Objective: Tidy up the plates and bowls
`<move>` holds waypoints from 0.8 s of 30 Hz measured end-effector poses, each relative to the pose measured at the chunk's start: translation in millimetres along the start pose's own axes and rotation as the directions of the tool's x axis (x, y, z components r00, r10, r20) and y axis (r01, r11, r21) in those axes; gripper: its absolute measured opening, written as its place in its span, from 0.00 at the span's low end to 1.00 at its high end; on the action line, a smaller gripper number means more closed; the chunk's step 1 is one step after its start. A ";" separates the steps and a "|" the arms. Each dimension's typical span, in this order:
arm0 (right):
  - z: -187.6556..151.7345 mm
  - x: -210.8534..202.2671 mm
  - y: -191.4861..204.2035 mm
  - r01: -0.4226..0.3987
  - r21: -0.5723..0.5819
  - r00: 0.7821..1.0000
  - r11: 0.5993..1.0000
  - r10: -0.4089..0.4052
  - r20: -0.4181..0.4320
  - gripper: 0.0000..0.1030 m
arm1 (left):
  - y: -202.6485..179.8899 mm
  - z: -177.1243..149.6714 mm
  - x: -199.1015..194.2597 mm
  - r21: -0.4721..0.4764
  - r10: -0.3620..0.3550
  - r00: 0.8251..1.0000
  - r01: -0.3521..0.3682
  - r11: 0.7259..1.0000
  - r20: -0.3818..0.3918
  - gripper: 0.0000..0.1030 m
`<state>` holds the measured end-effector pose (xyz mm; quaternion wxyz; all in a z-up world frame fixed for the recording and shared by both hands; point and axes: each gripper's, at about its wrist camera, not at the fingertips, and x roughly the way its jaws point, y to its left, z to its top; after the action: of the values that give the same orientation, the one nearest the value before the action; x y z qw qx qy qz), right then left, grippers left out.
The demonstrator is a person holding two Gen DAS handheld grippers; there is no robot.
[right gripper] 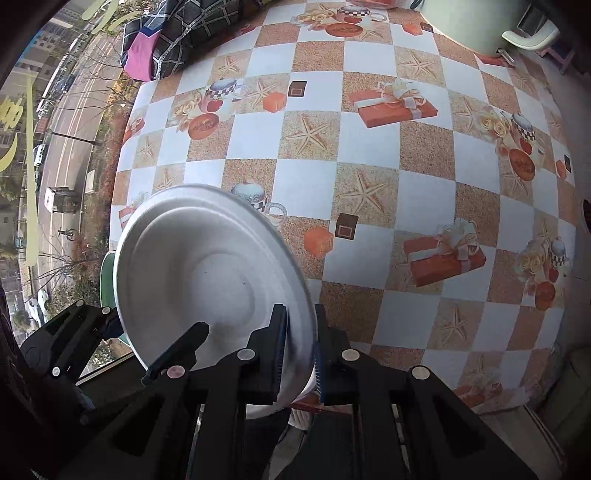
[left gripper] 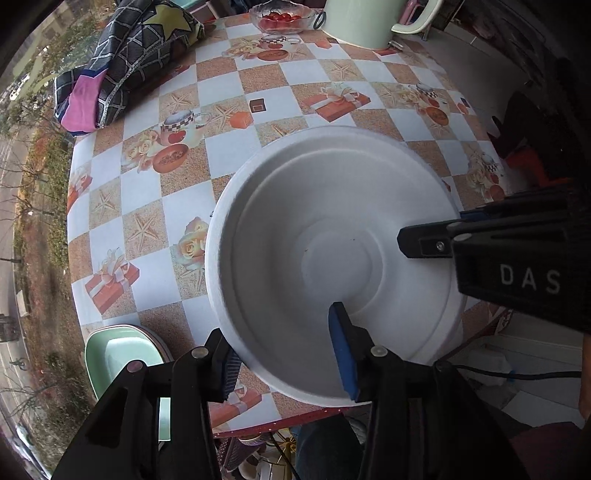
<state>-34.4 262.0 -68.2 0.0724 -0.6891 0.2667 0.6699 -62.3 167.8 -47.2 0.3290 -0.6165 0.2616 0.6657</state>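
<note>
A white paper plate (left gripper: 314,236) is held tilted above the near edge of the checkered table (left gripper: 258,81). My left gripper (left gripper: 284,354) straddles its near rim, one finger under the rim and one blue-padded finger inside the dish. My right gripper (right gripper: 299,354) is shut on the plate's rim (right gripper: 207,266), and it also shows in the left wrist view (left gripper: 428,245) at the plate's right edge. My left gripper shows in the right wrist view (right gripper: 147,339) at the plate's lower left. A stack of green and pink plates (left gripper: 118,354) lies at the table's near left corner.
A folded patterned cloth (left gripper: 122,62) lies at the far left. A glass bowl of red fruit (left gripper: 282,16) and a pale green pot (left gripper: 360,22) stand at the far edge. The table's near edge (left gripper: 295,421) runs just below the plate.
</note>
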 end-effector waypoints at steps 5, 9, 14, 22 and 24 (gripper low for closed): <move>-26.7 9.8 -8.6 -0.006 0.042 0.999 0.999 0.008 -0.043 0.15 | -9.9 -14.8 5.6 0.080 -0.026 0.999 0.030 0.996 -0.044 0.45; -42.3 26.1 -8.9 -0.016 0.054 0.996 0.998 0.021 -0.089 0.16 | -6.8 -19.6 17.4 0.073 -0.052 0.994 0.059 0.996 -0.094 0.45; -52.3 43.9 -9.2 -0.011 0.069 0.990 0.998 0.021 -0.140 0.17 | -9.7 -26.3 30.4 0.093 -0.048 0.989 0.062 0.994 -0.139 0.45; -55.8 46.9 -17.1 -0.025 0.099 0.987 0.995 0.040 -0.154 0.36 | 9.7 -29.5 29.6 0.004 -0.030 0.991 0.031 1.000 -0.131 0.78; -54.8 44.0 -20.9 -0.027 0.114 0.990 0.993 0.043 -0.137 0.92 | 20.9 -30.4 27.9 -0.043 -0.037 0.992 0.032 0.999 -0.119 0.83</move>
<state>22.1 242.7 -110.8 0.0806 -0.7242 0.3204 0.6053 -59.1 134.6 -79.2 0.3114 -0.6663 0.2565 0.6271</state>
